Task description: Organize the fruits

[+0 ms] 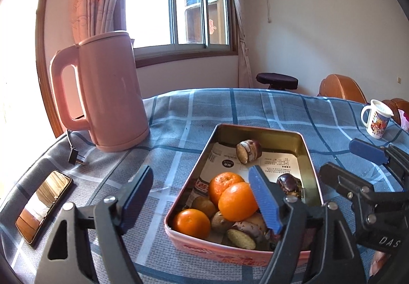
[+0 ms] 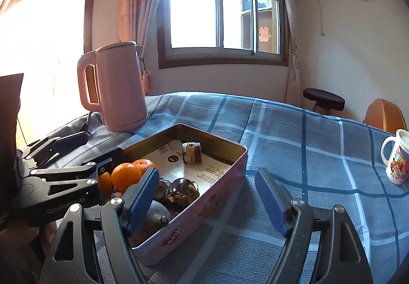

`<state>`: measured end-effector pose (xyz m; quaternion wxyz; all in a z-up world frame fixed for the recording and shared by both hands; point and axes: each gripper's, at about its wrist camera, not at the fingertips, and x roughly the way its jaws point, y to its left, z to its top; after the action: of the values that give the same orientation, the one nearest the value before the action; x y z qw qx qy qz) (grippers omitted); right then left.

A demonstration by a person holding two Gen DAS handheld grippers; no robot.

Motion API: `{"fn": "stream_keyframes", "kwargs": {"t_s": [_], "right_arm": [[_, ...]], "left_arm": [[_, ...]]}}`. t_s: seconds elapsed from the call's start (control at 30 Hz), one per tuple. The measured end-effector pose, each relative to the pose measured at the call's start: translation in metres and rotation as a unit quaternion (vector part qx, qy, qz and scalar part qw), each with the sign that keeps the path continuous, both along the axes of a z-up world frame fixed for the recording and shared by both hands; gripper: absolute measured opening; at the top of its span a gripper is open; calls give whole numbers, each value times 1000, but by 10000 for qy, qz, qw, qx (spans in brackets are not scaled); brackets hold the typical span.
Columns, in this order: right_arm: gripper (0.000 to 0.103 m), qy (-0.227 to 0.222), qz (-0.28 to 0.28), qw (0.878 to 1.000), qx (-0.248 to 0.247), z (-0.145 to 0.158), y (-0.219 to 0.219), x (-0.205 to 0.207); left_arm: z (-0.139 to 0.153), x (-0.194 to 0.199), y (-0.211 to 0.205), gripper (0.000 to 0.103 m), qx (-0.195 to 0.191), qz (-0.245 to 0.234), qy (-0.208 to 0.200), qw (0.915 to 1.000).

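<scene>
Daylit room, strong backlight, heavy fisheye bend.

Sun pours through the window [image 1: 176, 7] ahead of the claws and blows out to white at the left edge in both views. The kettle [image 1: 110, 94] glows pink on its lit side. The phone [image 1: 43, 204] mirrors glare. Frame corners fall to black, straight lines curve, and the tin [image 1: 258, 130] stays sharp, shadowed along its inside walls.

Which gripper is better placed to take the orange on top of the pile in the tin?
Left. The left gripper is open with one finger just beside the top orange. The right gripper is open too, but straddles the tin's other wall, by the dark fruits.
</scene>
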<state>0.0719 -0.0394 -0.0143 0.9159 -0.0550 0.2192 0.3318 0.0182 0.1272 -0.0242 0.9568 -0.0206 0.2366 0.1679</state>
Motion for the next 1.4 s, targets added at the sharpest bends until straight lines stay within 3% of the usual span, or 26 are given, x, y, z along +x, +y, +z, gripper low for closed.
{"fn": "stream_keyframes", "kwargs": {"t_s": [0.13, 0.37, 0.83, 1.0, 1.4], "right_arm": [[88, -73, -34, 10000, 21, 2, 0, -3], [88, -63, -53, 10000, 52, 2, -2, -2], [88, -84, -63, 9999, 27, 1, -2, -2], [89, -81, -63, 9999, 22, 2, -2, -2], [89, -86, -69, 9999, 19, 2, -2, -2]], "left_arm": [[1, -1, -1, 82, 50, 4, -46, 10000], [2, -3, 0, 87, -8, 16, -61, 10000], [2, -4, 0, 89, -20, 18, -75, 10000], [3, -4, 2, 96, -12, 37, -105, 9999], [2, -4, 4, 102, -42, 53, -120, 9999]]}}
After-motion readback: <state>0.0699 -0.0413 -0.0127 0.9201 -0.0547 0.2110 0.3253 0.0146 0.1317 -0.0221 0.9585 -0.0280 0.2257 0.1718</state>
